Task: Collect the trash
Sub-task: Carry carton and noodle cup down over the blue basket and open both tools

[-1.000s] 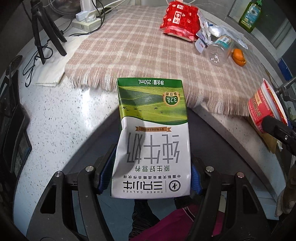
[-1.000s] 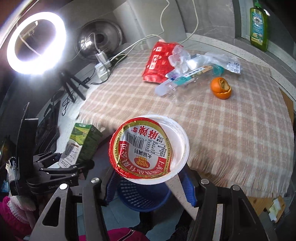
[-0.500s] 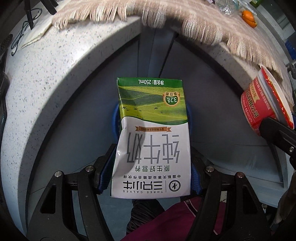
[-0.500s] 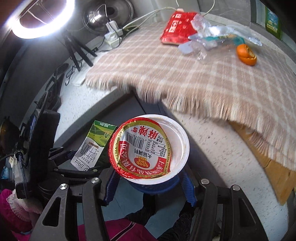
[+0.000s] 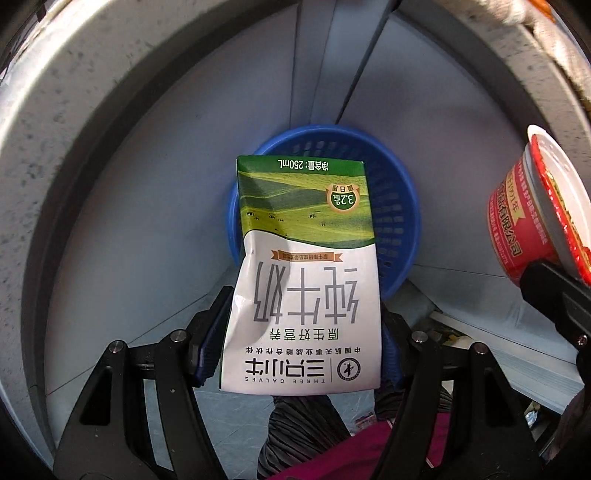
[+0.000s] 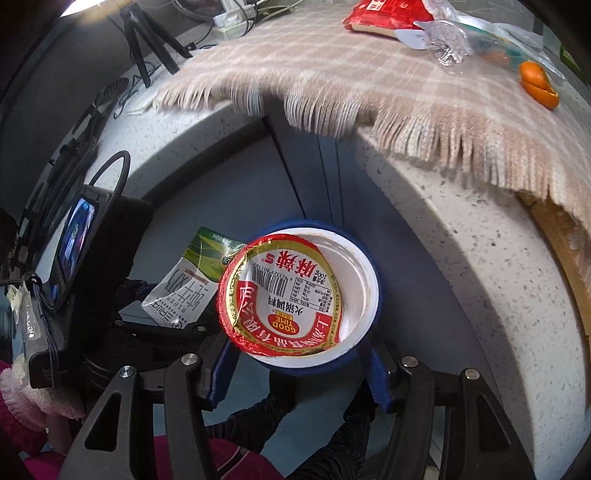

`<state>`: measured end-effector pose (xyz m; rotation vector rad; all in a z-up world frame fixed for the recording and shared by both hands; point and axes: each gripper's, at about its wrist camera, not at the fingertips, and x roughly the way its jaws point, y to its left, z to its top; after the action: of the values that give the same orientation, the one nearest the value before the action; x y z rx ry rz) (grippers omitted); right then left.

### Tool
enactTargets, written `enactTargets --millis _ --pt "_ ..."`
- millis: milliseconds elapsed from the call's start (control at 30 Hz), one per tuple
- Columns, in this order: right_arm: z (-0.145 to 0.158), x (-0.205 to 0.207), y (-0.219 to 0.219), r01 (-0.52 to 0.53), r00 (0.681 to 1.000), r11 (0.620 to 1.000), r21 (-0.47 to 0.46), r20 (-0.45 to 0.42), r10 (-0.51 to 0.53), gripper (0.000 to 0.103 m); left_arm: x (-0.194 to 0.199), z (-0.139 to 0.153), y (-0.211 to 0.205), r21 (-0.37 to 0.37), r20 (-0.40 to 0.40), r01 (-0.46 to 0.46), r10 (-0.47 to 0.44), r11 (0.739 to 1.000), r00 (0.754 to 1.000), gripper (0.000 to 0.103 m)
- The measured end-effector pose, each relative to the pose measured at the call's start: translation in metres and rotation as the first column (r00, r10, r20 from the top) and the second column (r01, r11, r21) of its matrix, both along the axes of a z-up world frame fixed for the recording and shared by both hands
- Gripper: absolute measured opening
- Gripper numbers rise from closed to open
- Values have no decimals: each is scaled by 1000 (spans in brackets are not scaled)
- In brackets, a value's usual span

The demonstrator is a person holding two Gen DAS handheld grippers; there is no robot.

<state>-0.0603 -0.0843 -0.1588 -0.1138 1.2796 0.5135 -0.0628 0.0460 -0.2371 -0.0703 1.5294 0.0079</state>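
The milk carton [image 5: 303,280] is pinched at its lower sides by the left gripper [image 5: 301,332], its long axis running forward along the fingers. Directly beyond and below its far end, the blue basket [image 5: 402,206] is seen, so a release is judged enough to drop it in. The sauce cup [image 6: 299,295] is clamped between the fingers of the right gripper [image 6: 297,354], and the basket rim [image 6: 364,254] is ringed closely around it in that view. Farther off, an orange peel [image 6: 537,85] and wrappers [image 6: 388,14] are left on the tablecloth [image 6: 332,66].

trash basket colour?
Blue mesh basket, seen best in the left wrist view, behind the milk carton.
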Motion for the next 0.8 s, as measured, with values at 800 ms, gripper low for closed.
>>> enactTargets --millis 800 --pt "-35 15 23 -19 1000 997 -78 -10 19 74 7 -8 10 67 25 17 -19 998 1000 79"
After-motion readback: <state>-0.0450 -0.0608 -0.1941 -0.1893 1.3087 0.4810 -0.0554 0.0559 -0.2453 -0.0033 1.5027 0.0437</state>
